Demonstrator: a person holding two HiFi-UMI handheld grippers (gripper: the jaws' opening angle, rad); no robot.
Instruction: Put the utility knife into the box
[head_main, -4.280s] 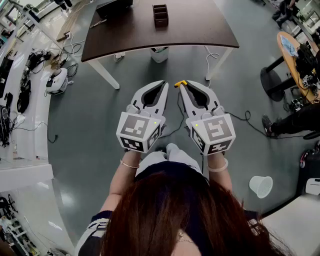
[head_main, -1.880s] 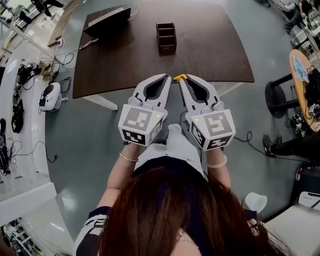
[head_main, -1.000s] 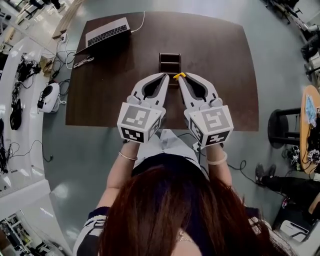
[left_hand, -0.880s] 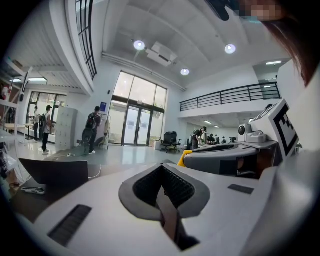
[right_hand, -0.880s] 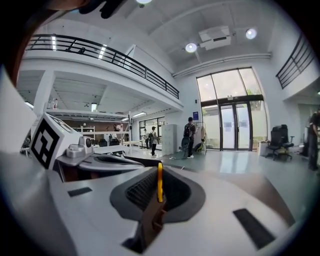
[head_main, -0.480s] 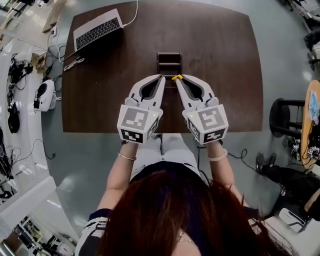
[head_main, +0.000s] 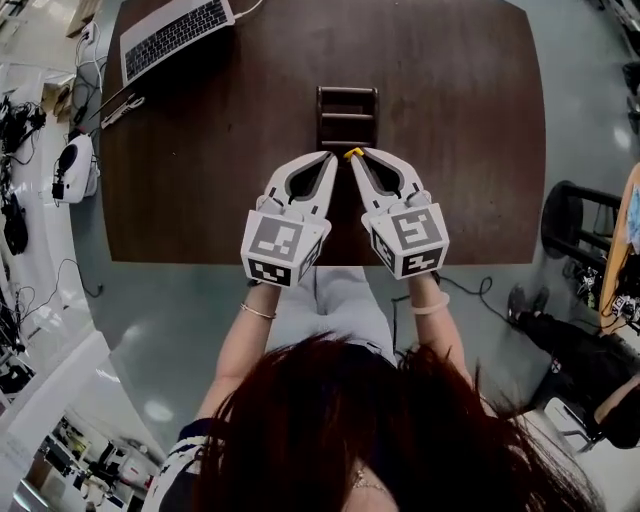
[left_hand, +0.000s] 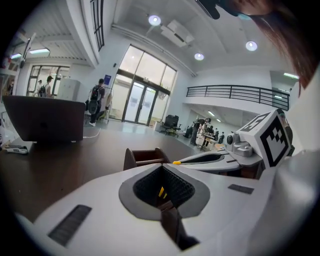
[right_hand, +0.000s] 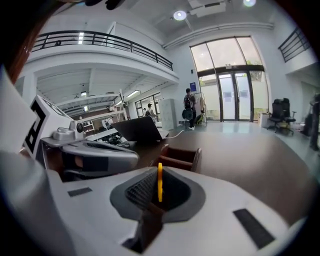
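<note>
A dark brown open box (head_main: 347, 112) with dividers stands on the brown table (head_main: 450, 150), just beyond both gripper tips. My right gripper (head_main: 354, 155) is shut on the yellow utility knife (head_main: 352, 153), whose end pokes out at the tips short of the box's near wall. In the right gripper view the knife (right_hand: 159, 181) is a thin yellow strip between the pads, with the box (right_hand: 181, 156) ahead. My left gripper (head_main: 329, 158) hovers shut and empty beside it. The left gripper view shows the box (left_hand: 144, 156) and the right gripper (left_hand: 216, 159).
An open laptop (head_main: 170, 35) with a cable sits at the table's far left corner. The table's near edge (head_main: 200, 255) lies under the gripper bodies. A black stool (head_main: 575, 235) stands on the grey floor at the right, with cables near it.
The person has walked up to the table, so the box and tabletop now lie right at the gripper tips. Both grippers kept their pose, and the knife stayed in the right one.
</note>
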